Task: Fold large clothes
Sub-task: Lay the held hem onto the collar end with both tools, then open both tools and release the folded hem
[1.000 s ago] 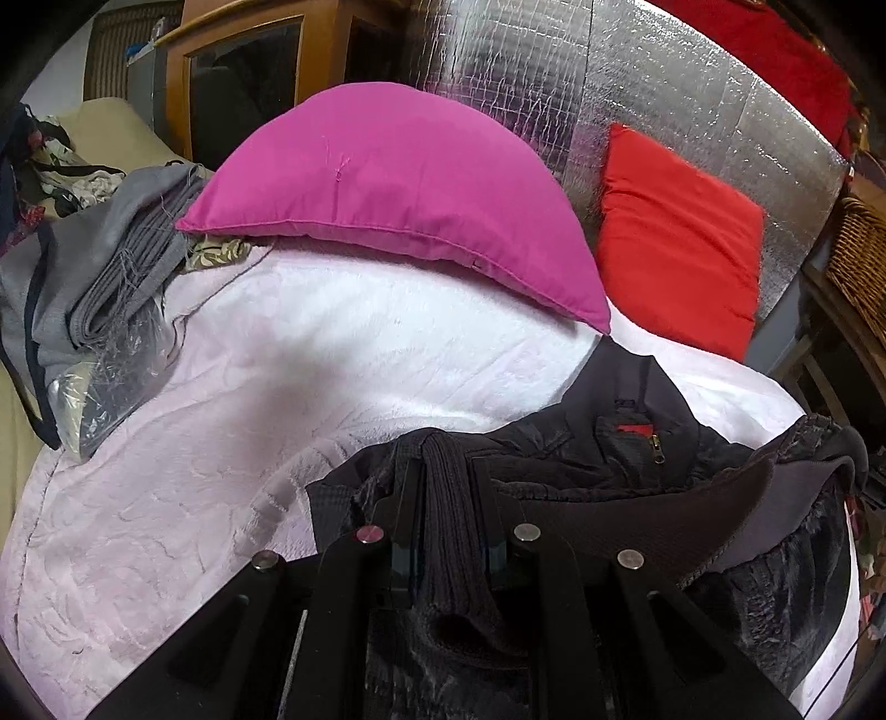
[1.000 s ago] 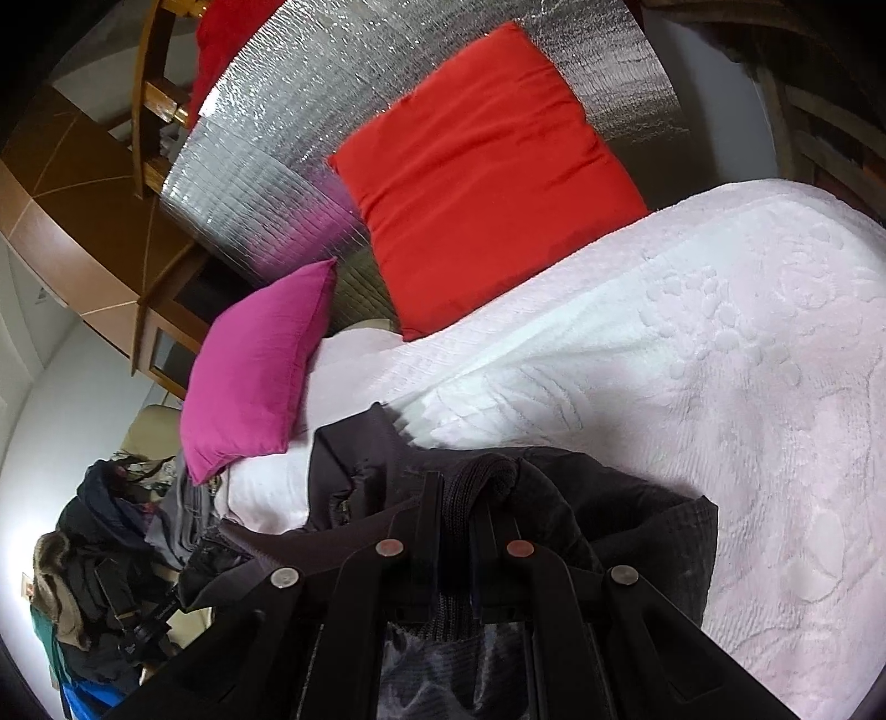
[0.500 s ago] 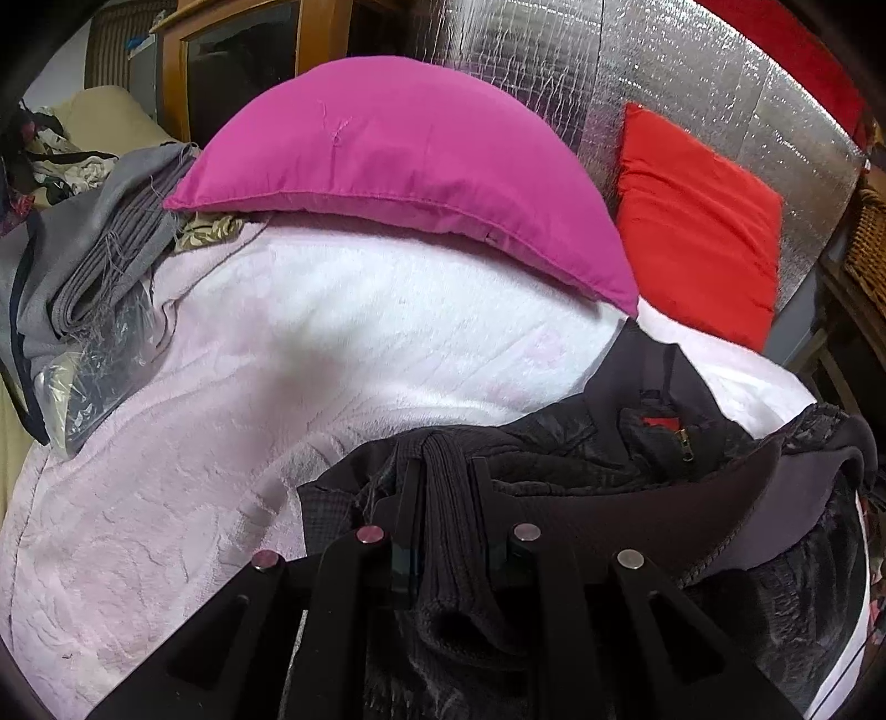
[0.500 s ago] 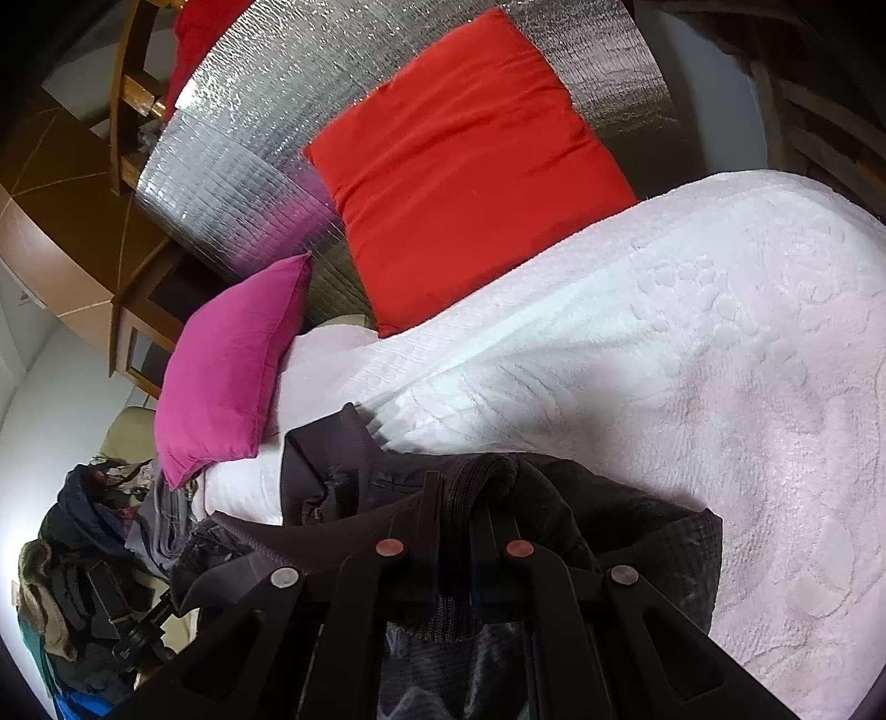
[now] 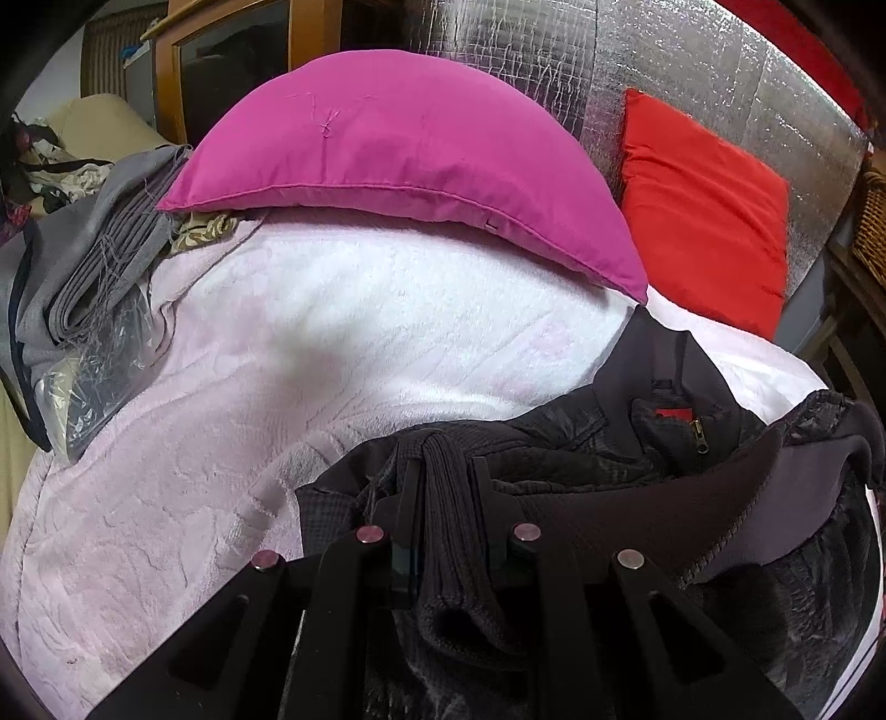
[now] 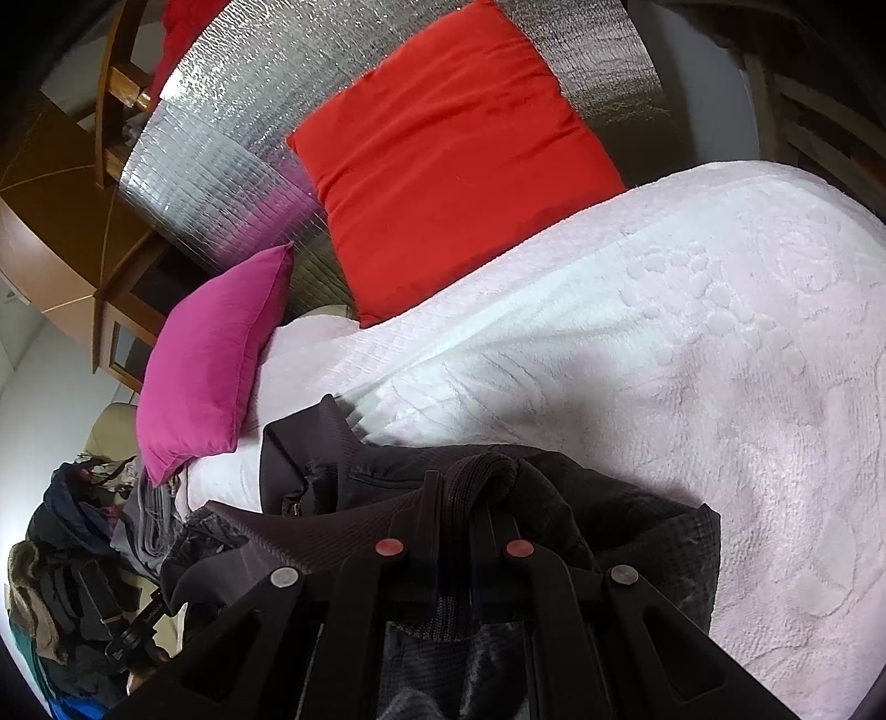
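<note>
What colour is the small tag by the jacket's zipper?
Red; the tag on the dark jacket shows best in the left wrist view.

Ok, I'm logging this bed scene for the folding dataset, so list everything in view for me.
jacket: one, dark brown-black, bunched on the bed's near side, ribbed hem pinched in both grippers
bedspread: one, pale pink-white, covers the bed
pink cushion: one, magenta, at the bed's head
red cushion: one, red, leaning on the silver panel
silver panel: one, silver foil, behind the cushions
grey cloth: one folded pile, grey, left bed edge
clothes heap: one, mixed dark, beside the bed
left gripper: one, black, shut on hem
right gripper: one, black, shut on hem
</note>
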Tool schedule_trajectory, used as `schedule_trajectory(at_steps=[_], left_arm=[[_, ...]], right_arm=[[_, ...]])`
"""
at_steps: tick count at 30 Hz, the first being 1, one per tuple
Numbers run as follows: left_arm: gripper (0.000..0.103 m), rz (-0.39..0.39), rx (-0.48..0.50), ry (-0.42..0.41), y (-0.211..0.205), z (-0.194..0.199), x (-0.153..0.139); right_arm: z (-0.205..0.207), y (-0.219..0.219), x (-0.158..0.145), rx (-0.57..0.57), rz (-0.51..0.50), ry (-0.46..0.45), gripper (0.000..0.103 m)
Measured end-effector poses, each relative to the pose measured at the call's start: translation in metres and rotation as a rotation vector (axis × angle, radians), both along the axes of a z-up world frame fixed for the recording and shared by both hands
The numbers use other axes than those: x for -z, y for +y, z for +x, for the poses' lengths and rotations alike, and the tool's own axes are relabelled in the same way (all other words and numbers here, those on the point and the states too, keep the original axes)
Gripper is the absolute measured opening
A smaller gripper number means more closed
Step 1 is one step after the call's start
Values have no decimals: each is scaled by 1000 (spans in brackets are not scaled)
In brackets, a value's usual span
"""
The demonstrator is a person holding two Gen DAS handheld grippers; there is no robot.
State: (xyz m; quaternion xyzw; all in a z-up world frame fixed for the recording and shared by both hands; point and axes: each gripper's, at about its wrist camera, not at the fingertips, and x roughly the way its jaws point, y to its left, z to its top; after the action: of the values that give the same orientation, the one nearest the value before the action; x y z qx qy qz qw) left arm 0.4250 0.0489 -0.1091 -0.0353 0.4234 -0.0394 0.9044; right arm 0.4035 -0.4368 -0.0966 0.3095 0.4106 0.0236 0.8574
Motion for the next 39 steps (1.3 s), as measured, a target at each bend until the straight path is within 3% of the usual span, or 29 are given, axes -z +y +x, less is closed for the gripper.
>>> schedule_trajectory(at_steps=[15,18,20,22,24,25,28,33,37,39], left_arm=[[15,22,2,11,-2,5,4],[20,41,1,10,-4,6,4],[27,30,-11,4,-2,6,3],[64,49,-52,-10,2,5,0],[78,56,-93,-37,10,3,-7],[80,44,-104,-43,15,2,-11],[81,26,-132,-44,28,-1,-20],[81,70,-71,-128,22,-29,-44],[82,187,-49,-246,11,-63,-70],[82,215,-83,-286,15,-76,-82]], right_arm=[[7,-2,9,9,7,26,7],[9,-2,12,20,28,37,8],[8,-5,14,35,64,42,9],[8,-7,13,43,79,47,11],[7,-7,9,39,67,48,15],[6,-7,6,43,66,44,24],[0,-16,-5,93,65,5,103],[-20,-25,-33,114,39,-78,103],[-47,2,-50,-53,-16,-104,103],[-62,19,-55,-122,-119,-106,103]])
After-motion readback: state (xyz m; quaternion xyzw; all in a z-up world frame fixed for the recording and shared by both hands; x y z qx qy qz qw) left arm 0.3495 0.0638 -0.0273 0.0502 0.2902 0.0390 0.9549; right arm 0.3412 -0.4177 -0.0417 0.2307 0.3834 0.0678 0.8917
